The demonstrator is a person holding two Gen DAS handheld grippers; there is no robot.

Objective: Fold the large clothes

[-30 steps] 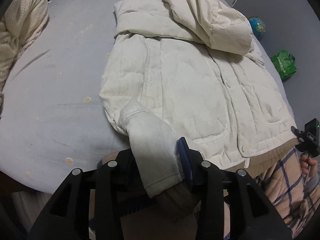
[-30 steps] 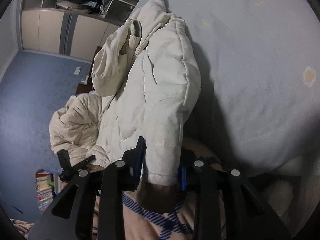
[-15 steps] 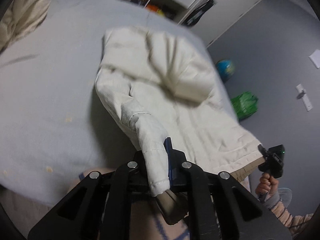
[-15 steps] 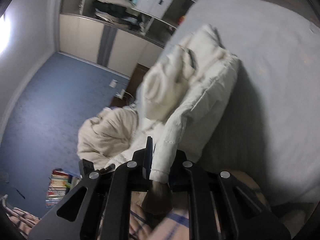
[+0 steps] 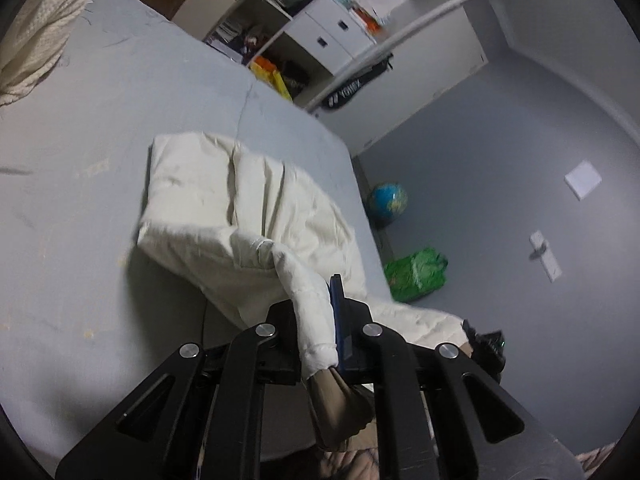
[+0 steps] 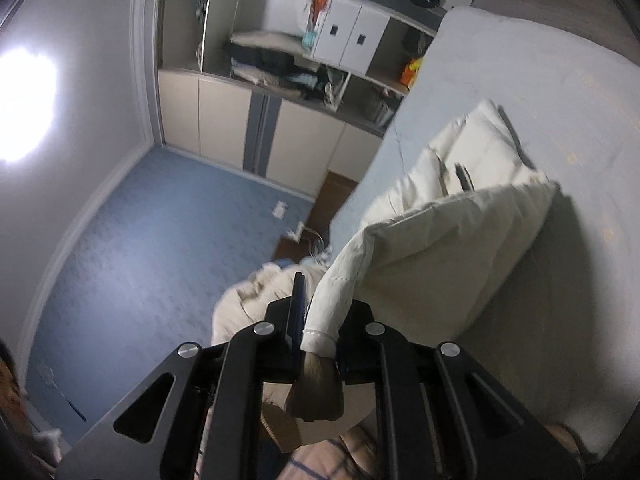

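A cream padded jacket [image 5: 224, 204] lies on the grey-blue bed [image 5: 80, 120], its near part lifted off the sheet. My left gripper [image 5: 320, 320] is shut on one sleeve cuff [image 5: 314, 320], with a brown inner cuff [image 5: 336, 404] hanging below the jaws. In the right wrist view the same jacket [image 6: 460, 216] rises from the bed [image 6: 560, 100] toward me. My right gripper [image 6: 320, 320] is shut on the other sleeve cuff [image 6: 326, 316]. The right gripper also shows in the left view [image 5: 486, 346] at the jacket's far edge.
A knitted cream blanket [image 5: 36, 36] lies at the bed's far left corner. Open shelves and white drawers [image 5: 332, 28] stand beyond the bed. A globe [image 5: 387, 199] and a green bag [image 5: 416, 274] sit on the floor. A cream quilt heap [image 6: 256, 300] lies beside the bed.
Both grippers closed on the sleeve cuffs and rose, tipping the views up toward the room. The jacket's lower half has lifted off the bed with them.
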